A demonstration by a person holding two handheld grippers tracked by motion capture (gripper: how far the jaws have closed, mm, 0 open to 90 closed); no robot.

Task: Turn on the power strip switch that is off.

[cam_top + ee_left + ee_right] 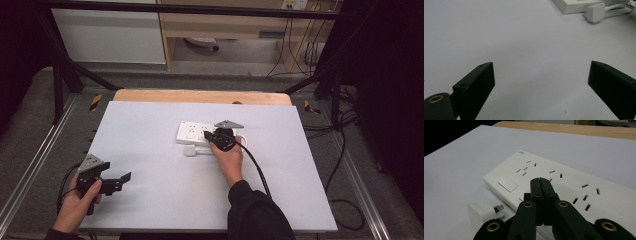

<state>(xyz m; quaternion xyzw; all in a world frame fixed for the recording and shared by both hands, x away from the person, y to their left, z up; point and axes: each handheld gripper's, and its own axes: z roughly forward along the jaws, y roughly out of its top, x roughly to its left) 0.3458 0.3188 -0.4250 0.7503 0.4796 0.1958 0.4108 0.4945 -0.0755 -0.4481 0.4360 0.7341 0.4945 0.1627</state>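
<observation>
A white power strip (197, 133) (564, 185) lies near the middle of the white table, with a square switch (508, 184) at one end. A white plug (190, 150) (482, 213) (596, 12) lies unplugged on the table beside it, prongs toward the strip. My right gripper (208, 136) (540, 180) is shut with nothing between its jaws; the tips hover over the strip's top, near the sockets. My left gripper (125, 177) (541, 77) stands open above bare table at the front left, far from the strip.
The white table top (165, 170) has a wooden edge (200, 96) at the far side. A black frame and floor cables surround the table. The plug's white cord (621, 8) loops beside the strip.
</observation>
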